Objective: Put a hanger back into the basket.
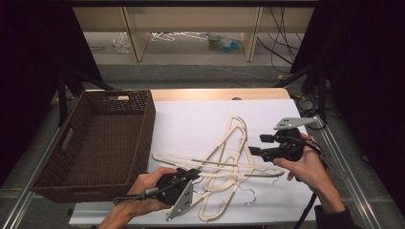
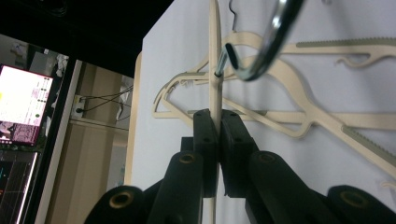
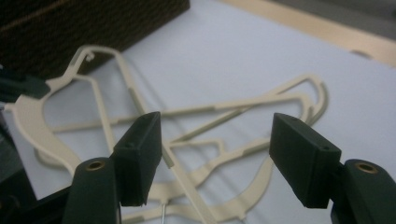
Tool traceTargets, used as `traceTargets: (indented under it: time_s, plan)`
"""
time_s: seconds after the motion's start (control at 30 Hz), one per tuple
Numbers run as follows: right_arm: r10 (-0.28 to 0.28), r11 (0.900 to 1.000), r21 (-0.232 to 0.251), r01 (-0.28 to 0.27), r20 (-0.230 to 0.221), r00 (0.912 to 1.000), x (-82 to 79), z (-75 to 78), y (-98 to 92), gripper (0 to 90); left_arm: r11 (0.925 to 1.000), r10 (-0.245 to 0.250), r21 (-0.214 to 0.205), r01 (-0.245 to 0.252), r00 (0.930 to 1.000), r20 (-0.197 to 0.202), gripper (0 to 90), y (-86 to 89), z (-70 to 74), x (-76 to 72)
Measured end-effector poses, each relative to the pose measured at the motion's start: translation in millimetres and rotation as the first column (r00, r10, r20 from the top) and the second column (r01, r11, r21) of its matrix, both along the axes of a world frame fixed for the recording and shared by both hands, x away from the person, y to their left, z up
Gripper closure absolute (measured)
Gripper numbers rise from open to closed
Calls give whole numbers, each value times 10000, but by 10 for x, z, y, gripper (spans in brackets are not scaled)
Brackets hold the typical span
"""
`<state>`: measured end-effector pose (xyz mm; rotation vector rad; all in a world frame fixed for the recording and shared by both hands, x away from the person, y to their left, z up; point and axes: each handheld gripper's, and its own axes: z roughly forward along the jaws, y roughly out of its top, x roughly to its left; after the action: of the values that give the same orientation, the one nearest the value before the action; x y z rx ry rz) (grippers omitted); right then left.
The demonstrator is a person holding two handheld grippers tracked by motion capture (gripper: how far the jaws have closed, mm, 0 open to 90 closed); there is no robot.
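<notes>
Counter: white sheet (image 1: 191, 119) covers the counter, a wooden edge showing at twelve o'clock.
Basket: dark woven basket (image 1: 95, 143) sits at nine o'clock, just beside the hangers.
Hangers: a tangled pile of cream hangers (image 1: 229, 162) lies at centre, toward five o'clock.
Left gripper: left gripper (image 1: 193, 174) at six o'clock is clamped on the thin edge of one hanger (image 2: 215, 84), below its metal hook (image 2: 261, 51).
Right gripper: right gripper (image 1: 255, 145) at three o'clock stands wide apart, nothing between the pads; the pile lies just beyond, toward nine o'clock.

White table (image 1: 191, 124): wicker basket (image 1: 95, 143), tangled cream hangers (image 1: 229, 162).
</notes>
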<state>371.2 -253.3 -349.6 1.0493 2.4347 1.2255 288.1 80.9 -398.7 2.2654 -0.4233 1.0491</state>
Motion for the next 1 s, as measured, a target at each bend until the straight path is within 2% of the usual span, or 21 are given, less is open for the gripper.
traceTargets:
  time_s: [0.03, 0.07, 0.13, 0.17, 0.2, 0.23, 0.27, 0.3, 0.33, 0.37, 0.4, 0.43, 0.47, 0.57, 0.63, 0.67, 0.77, 0.83, 0.87, 0.93, 1.0]
  plan:
    - [-185, 9996, 196, 178, 363, 9992, -3, 41, -38, 345, 9997, -208, -80, 210, 9996, 201, 859, -14, 29, 17]
    - [-485, 9981, 412, 461, 599, 9970, -10, 91, -100, 328, 9994, 43, -351, -47, 9999, -116, 858, -4, 28, 2]
    - [-687, 9966, 516, 648, 767, 9947, -11, 106, -125, 325, 9991, -51, 421, 49, 10000, 58, 858, 0, 137, 23]
    - [-885, 9935, 801, 808, 968, 9914, -10, 123, -166, 315, 9972, 686, -262, -701, 9963, -520, 858, 30, 112, -2]
    - [-1130, 9900, 972, 1025, 1100, 9875, -12, 138, -210, 312, 9920, 1063, -599, -1108, 9916, -736, 859, 47, 117, 0]
    - [-1268, 9871, 1128, 1133, 1212, 9845, -15, 148, -246, 311, 9917, 1213, -327, -1241, 9895, -784, 859, 72, 152, 12]
    - [-1391, 9853, 1165, 1248, 1239, 9825, -20, 162, -278, 305, 9882, 1410, -459, -1462, 9847, -1019, 859, 101, 173, 35]
    - [-1635, 9802, 1336, 1463, 1280, 9782, -23, 173, -322, 284, 9830, 1502, -869, -1620, 9803, -1280, 859, 112, 165, 50]
    - [-1773, 9781, 1366, 1573, 1491, 9728, -13, 174, -353, 275, 9826, 1637, -675, -1732, 9783, -1269, 859, 146, 206, 76]
    - [-1952, 9740, 1454, 1738, 1485, 9695, -18, 179, -388, 274, 9764, 1740, -1031, -1900, 9737, -1474, 859, 169, 225, 103]
    - [-2161, 9703, 1472, 1921, 1698, 9615, -14, 167, -424, 274, 9655, 1777, -1580, -2071, 9671, -1818, 859, 174, 216, 110]
    - [-2197, 9704, 1365, 1993, 1555, 9631, -22, 170, -445, 270, 9654, 1810, -1555, -2095, 9670, -1795, 859, 204, 254, 129]
    - [-2279, 9668, 1521, 2055, 1490, 9622, -23, 155, -458, 264, 9603, 1874, -1699, -2211, 9629, -1940, 859, 230, 278, 140]
    - [-2552, 9597, 1629, 2289, 1649, 9527, -33, 148, -513, 252, 9511, 1906, -1978, -2374, 9546, -2291, 857, 297, 348, 189]
    - [-2807, 9479, 2034, 2452, 1696, 9447, -53, 175, -544, 252, 9403, 1936, -2293, -2515, 9494, -2473, 859, 306, 353, 216]
    - [-3032, 9408, 2222, 2558, 2152, 9283, -65, 219, -597, 250, 9413, 1952, -2257, -2511, 9502, -2431, 860, 313, 361, 228]
    - [-3219, 9344, 2319, 2704, 2244, 9198, -85, 249, -634, 244, 9377, 1845, -2412, -2500, 9467, -2640, 859, 328, 386, 280]
    - [-3310, 9309, 2378, 2773, 2280, 9157, -107, 241, -655, 243, 9266, 1931, -2656, -2660, 9430, -2709, 860, 326, 409, 300]
    - [-3386, 9287, 2337, 2880, 2170, 9156, -129, 204, -657, 237, 9206, 1912, -2758, -2763, 9350, -2986, 860, 335, 431, 314]
    - [-3337, 9317, 2190, 2897, 2019, 9208, -149, 191, -663, 236, 9035, 1826, -3164, -2892, 9274, -3265, 860, 351, 473, 352]
    - [-3309, 9328, 2186, 2864, 2052, 9211, -175, 144, -662, 235, 8859, 1819, -3436, -3115, 9149, -3603, 861, 370, 504, 379]
